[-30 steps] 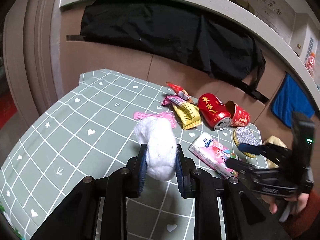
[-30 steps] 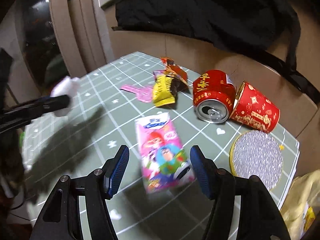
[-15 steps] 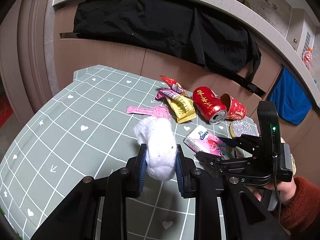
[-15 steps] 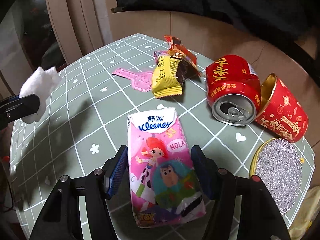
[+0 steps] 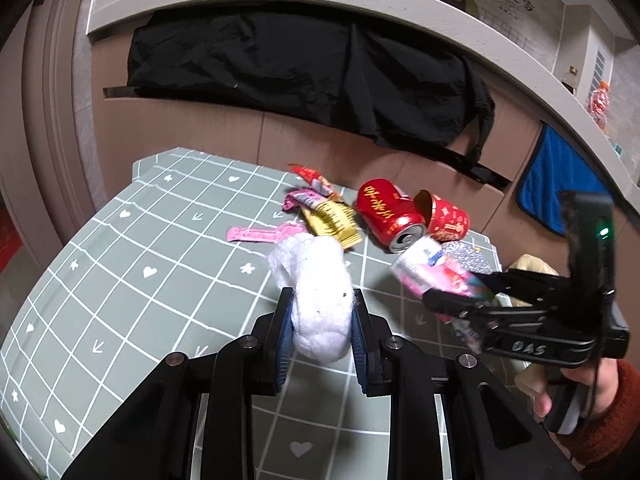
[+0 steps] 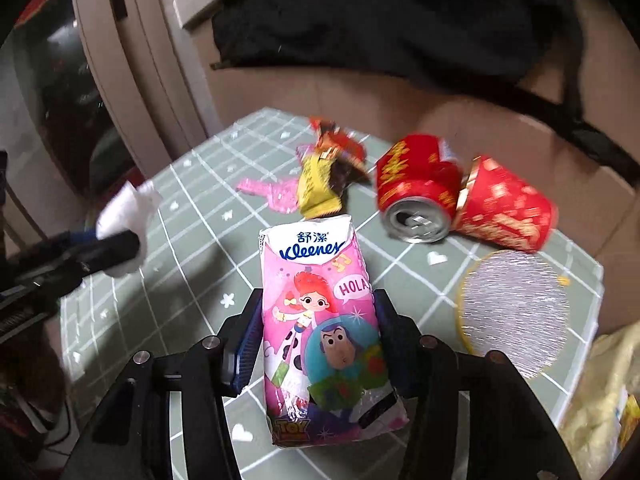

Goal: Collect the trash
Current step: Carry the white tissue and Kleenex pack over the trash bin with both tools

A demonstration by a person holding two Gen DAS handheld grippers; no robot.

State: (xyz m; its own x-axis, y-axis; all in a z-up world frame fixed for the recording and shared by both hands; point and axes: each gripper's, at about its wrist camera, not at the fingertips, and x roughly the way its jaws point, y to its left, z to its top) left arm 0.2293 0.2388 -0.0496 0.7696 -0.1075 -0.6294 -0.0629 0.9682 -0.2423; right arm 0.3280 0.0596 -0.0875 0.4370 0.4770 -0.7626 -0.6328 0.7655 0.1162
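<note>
My left gripper [image 5: 320, 312] is shut on a crumpled white tissue wad [image 5: 316, 292] and holds it above the green checked table [image 5: 132, 280]. My right gripper [image 6: 318, 320] is shut on a pink Kleenex tissue pack [image 6: 320, 320] and holds it lifted off the table. The pack and right gripper also show in the left wrist view [image 5: 436, 276]. The left gripper with the wad shows at the left of the right wrist view [image 6: 120, 220].
On the table lie a red can [image 6: 416, 188], a red paper cup on its side [image 6: 504, 208], a yellow snack wrapper [image 6: 316, 188], a pink wrapper [image 6: 268, 192] and a round silver lid [image 6: 514, 312]. A yellowish bag [image 6: 600, 408] sits off the table's right edge.
My right gripper has closed on the Kleenex pack and lifted it off the table. My left gripper still holds the tissue wad and has shifted only slightly.
</note>
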